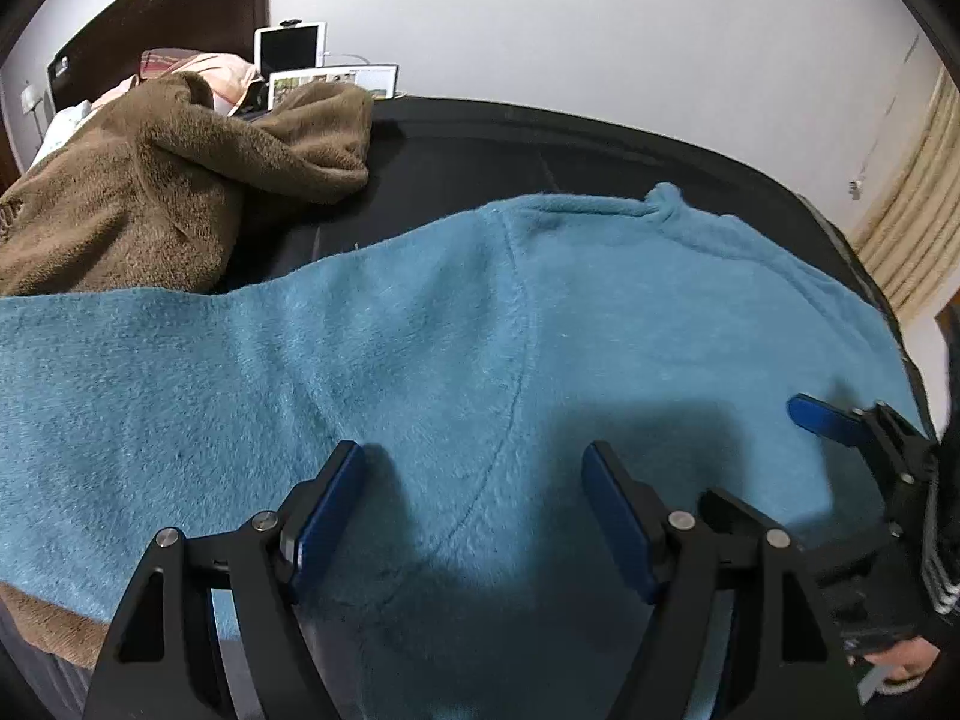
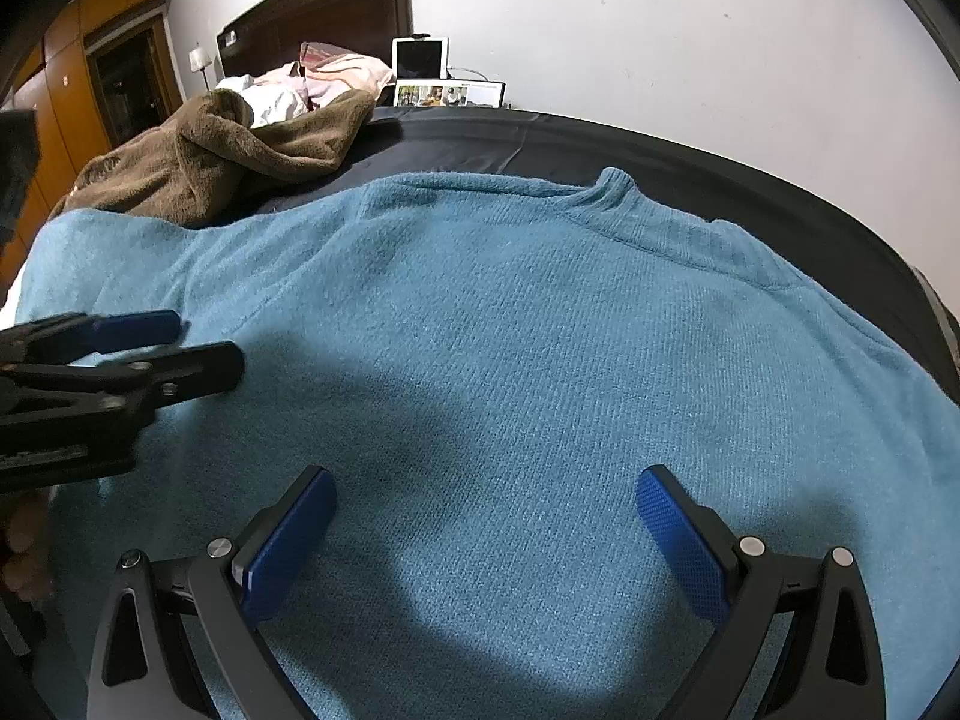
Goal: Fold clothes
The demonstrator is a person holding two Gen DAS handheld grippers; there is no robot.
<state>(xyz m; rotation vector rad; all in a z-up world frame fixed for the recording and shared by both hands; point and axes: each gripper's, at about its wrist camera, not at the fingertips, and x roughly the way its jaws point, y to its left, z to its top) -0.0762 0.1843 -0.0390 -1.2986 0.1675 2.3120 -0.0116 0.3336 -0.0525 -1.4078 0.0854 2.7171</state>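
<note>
A light blue knit sweater point(image 1: 456, 324) lies spread flat on a black bed cover point(image 1: 480, 150), collar point(image 1: 663, 201) toward the far wall. The same sweater point(image 2: 540, 330) fills the right wrist view, its collar point(image 2: 612, 189) at the far edge. My left gripper point(image 1: 474, 468) hovers open over the sweater's lower part, nothing between its blue pads. My right gripper point(image 2: 486, 495) is also open above the sweater body. Each gripper shows in the other's view: the right gripper point(image 1: 840, 426) at the right edge, the left gripper point(image 2: 174, 342) at the left edge.
A brown fleece garment point(image 1: 180, 180) is heaped at the far left on the black cover, touching the sweater's sleeve side. Pillows point(image 2: 336, 75), a tablet point(image 2: 420, 57) and a picture frame point(image 2: 450, 95) stand by the dark headboard point(image 2: 324, 12). A white wall runs behind.
</note>
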